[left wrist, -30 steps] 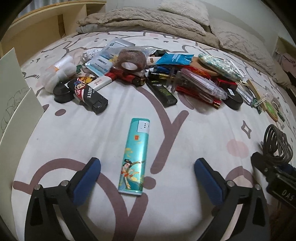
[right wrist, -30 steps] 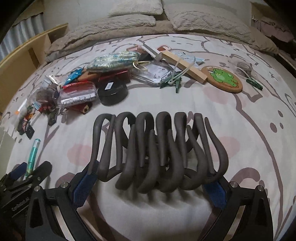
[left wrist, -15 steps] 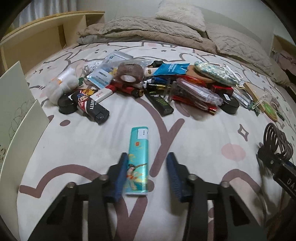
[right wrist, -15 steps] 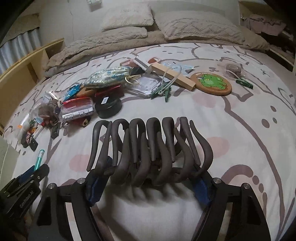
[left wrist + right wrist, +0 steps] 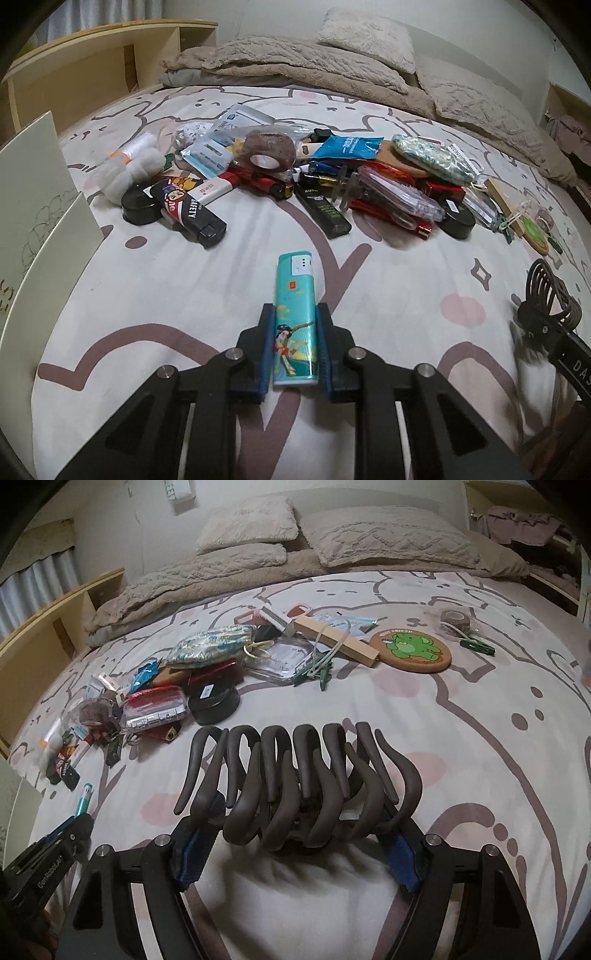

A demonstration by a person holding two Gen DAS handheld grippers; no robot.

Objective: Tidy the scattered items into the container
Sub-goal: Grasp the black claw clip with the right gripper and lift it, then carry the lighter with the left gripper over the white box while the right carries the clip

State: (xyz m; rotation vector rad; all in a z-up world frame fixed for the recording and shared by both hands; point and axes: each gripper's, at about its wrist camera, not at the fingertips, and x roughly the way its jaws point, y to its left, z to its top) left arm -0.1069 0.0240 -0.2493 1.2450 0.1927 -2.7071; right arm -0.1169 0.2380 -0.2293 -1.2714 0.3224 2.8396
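Observation:
My left gripper [image 5: 294, 354] is shut on a teal lighter [image 5: 295, 314] with a painted figure, held lengthwise between the blue pads just above the bedsheet. The lighter also shows in the right wrist view [image 5: 83, 799]. My right gripper [image 5: 295, 845] is shut on a large dark brown claw hair clip [image 5: 299, 786], teeth pointing up, above the sheet. The clip also shows at the right edge of the left wrist view [image 5: 552, 291]. A cream box wall [image 5: 33, 206] stands at the left.
A pile of small items lies across the bed: a black lighter [image 5: 188, 210], a brown tape roll [image 5: 267, 149], a clear case [image 5: 399, 199], a black round tin [image 5: 213, 701], a wooden block [image 5: 338, 640], a green coaster [image 5: 410, 650]. Pillows and blanket [image 5: 332, 542] lie beyond.
My left gripper closed from wide open onto the teal lighter and lifted it slightly. My right gripper kept hold of the hair clip and rose a little.

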